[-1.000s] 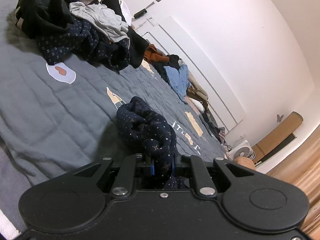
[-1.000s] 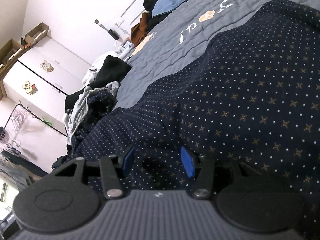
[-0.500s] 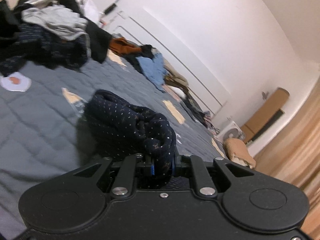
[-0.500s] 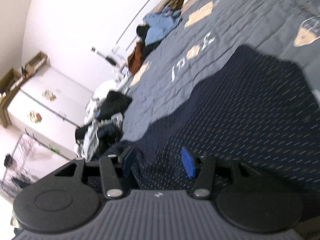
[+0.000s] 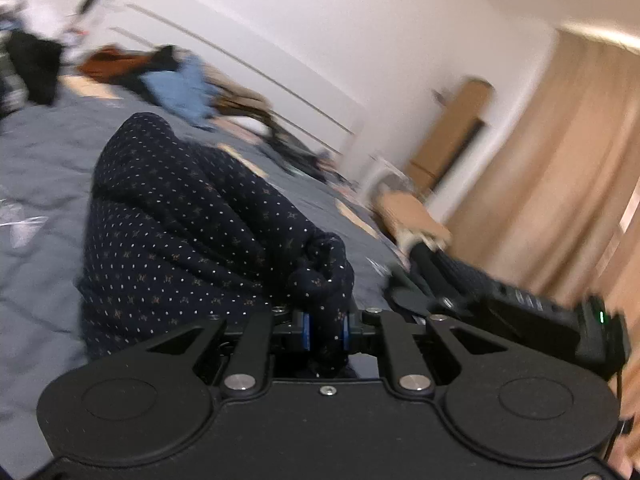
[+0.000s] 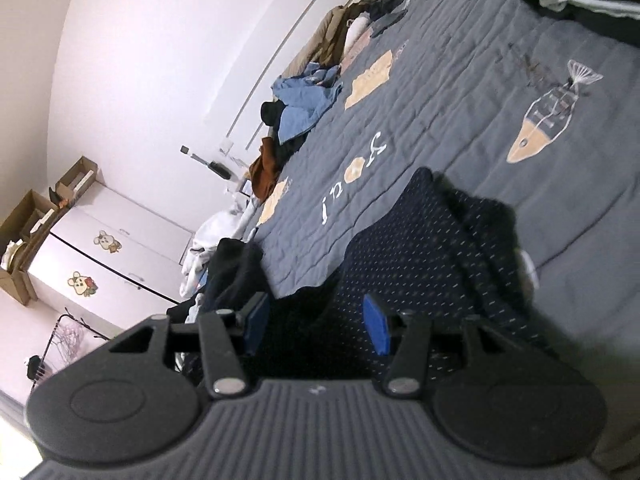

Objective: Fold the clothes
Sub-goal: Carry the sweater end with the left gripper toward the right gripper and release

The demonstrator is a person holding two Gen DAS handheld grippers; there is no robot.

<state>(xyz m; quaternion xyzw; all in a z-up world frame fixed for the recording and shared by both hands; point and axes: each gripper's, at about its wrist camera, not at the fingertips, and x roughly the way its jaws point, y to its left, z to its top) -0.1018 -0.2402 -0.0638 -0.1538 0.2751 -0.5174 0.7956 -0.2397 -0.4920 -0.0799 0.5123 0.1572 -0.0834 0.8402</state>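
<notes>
A grey quilted bed cover [image 6: 472,92], stitched with cream patches and a fish figure, is being used as the working surface, and every place below is given relative to it. Along its far edge, against the white wall, a row of loose clothes [image 6: 304,96] in blue, brown and black is being left in heaps. At its left end, a white wardrobe [image 6: 112,256] with two cartoon stickers is being shown, with cardboard boxes on top. On the near part of the cover, the navy dotted garment [image 6: 424,248] is being kept partly spread, with one end raised off the cover. In the left wrist view that raised end [image 5: 192,220] is being held up above the cover by the left hand-held gripper [image 5: 325,334], whose blue pads are being pressed together on a bunched fold of the cloth. The right hand-held gripper [image 6: 316,324] is being held just over the garment with its blue pads [image 6: 376,324] well apart and nothing between them. In the blurred left wrist view, its dark body [image 5: 500,300] is being seen to the right.
</notes>
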